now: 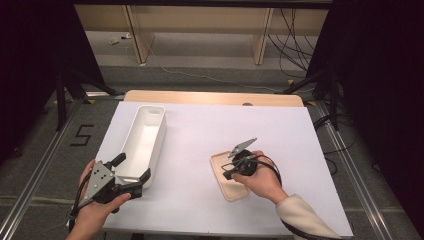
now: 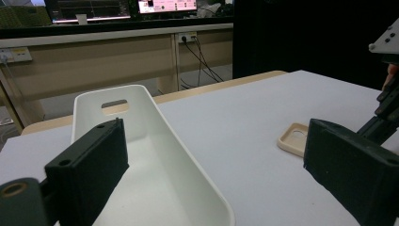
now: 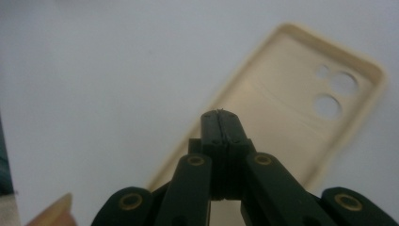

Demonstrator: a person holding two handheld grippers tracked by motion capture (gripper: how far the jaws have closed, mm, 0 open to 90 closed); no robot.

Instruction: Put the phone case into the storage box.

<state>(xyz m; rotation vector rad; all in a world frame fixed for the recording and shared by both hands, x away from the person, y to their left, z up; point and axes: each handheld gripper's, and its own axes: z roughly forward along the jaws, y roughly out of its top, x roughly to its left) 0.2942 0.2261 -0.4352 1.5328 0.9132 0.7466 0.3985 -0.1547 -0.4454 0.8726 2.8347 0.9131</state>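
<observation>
The phone case (image 1: 227, 175) lies flat on the white tabletop (image 1: 200, 145), hollow side up, under the right gripper (image 3: 220, 115), whose jaws are pressed together on nothing. The left gripper (image 1: 131, 172), jaws spread wide, straddles the near end of the white bin (image 1: 145, 140).

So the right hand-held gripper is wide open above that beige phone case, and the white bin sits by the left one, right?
Not quite. The right hand-held gripper is shut, its jaws pressed together with nothing between them, as the right gripper view shows. It is above the beige phone case, and the white bin does sit by the left hand-held gripper.
</observation>
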